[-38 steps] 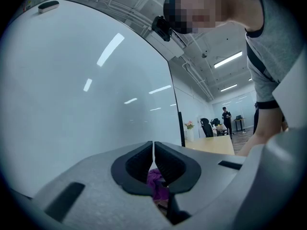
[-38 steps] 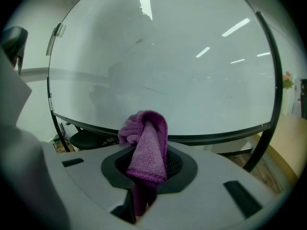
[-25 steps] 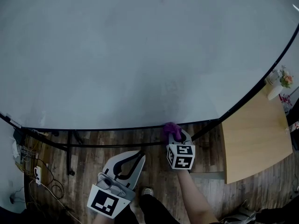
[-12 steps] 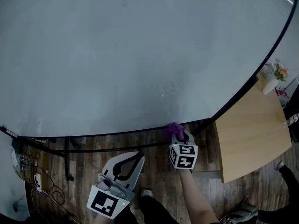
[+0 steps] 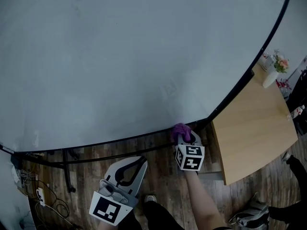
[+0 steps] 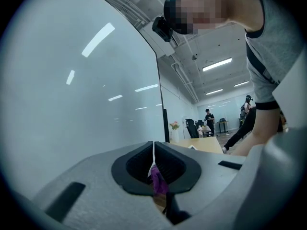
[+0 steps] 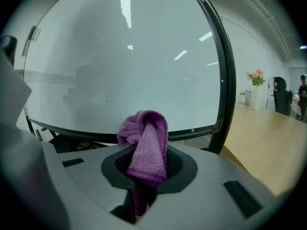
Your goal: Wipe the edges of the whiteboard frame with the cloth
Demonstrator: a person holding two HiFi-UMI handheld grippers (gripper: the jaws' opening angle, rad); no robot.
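Grey-white glossy whiteboard [image 5: 120, 56] across most of head view; ceiling-lamp reflections on it in right gripper view. Black frame [image 7: 229, 80] along bottom and right edges, rounded at the corner. Pale wood desk [image 5: 254, 128] just right of that corner. Left gripper [image 5: 135, 161] low, apart from the board, jaws pressed together, nothing gripped. Right gripper [image 5: 183, 137] at bottom edge near the corner, clamped on cloth [image 5: 180, 129]. Cloth: purple, fine looped weave, bunched into a folded wad above the jaws, tail hanging below; wad over lower frame rail in head view.
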